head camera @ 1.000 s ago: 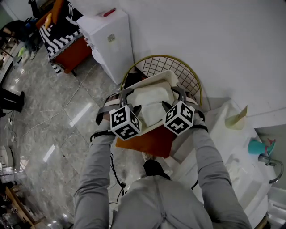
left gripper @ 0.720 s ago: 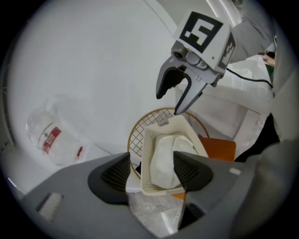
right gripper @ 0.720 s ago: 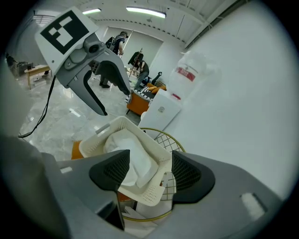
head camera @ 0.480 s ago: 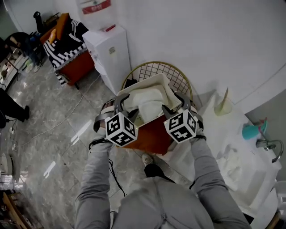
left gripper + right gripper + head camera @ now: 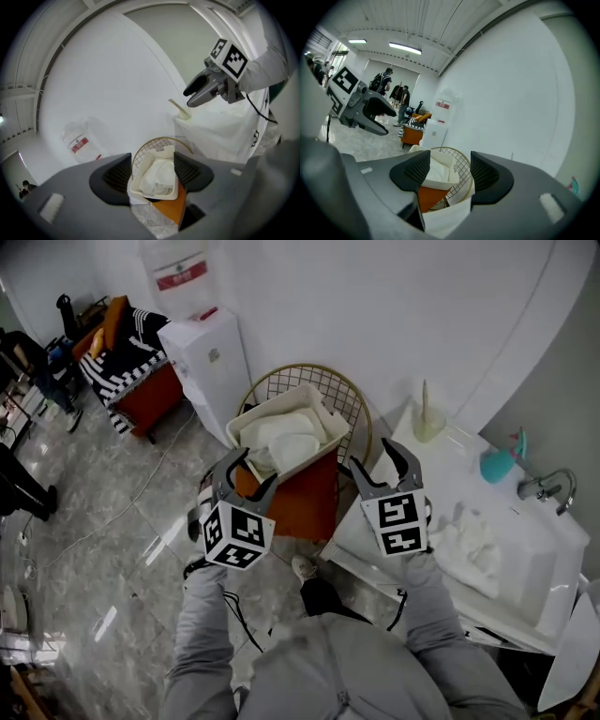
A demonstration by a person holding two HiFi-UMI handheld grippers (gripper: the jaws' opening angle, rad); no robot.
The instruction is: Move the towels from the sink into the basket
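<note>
Left hand-held gripper (image 5: 248, 474) and right hand-held gripper (image 5: 382, 465) hover empty, jaws half apart. 1 towel (image 5: 469, 542) lies in the sink (image 5: 542, 557); more towels (image 5: 281, 437) fill the basket (image 5: 246, 425). Pinched by a corner, it could trail and knock the teal cup (image 5: 497, 465).

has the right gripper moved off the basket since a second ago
Yes. The right gripper was at the right rim of the basket; now it sits clear of it, drawn back toward the sink counter.

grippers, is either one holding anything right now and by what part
Nothing is held. The left gripper and the right gripper both have their jaws apart with only air between them, clear of the basket, where towels lie.
</note>
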